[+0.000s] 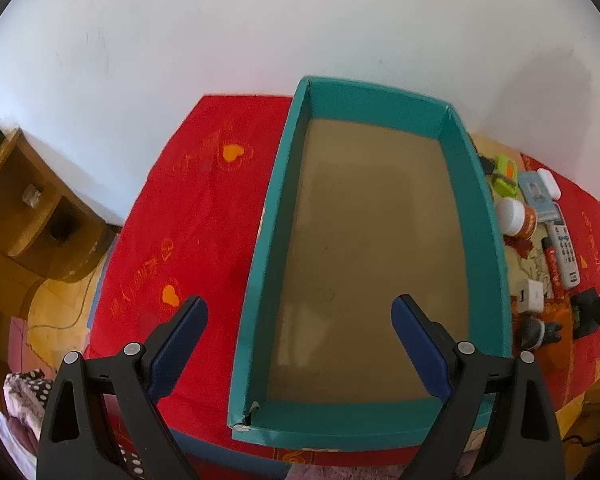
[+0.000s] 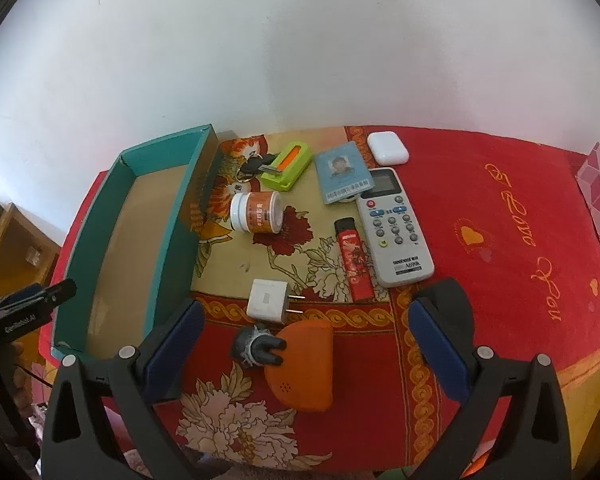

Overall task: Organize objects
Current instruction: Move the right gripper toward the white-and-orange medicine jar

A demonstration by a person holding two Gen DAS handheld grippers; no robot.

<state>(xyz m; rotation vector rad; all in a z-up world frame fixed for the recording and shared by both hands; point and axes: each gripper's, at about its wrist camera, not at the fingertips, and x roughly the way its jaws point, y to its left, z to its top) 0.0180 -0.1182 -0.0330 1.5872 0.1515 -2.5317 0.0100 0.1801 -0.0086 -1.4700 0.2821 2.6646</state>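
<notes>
Currently both tools spread, gripping nothing: left tool (image 1: pixel 299 312) over empty teal cardboard box (image 1: pixel 476 208); right tool (image 2: pixel 306 312) above orange half-round plastic case (image 2: pixel 304 364), white plug adapter (image 2: pixel 266 300) just ahead.

A: Is the light good?
B: Bright, soft daylight. The wall (image 1: pixel 180 40) is washed nearly white, and shadows are faint.
A: Sharp?
B: Slightly soft throughout. Fisheye bends the edges, corners go black, and the box (image 1: pixel 480 216) floor shows dull glare.
</notes>
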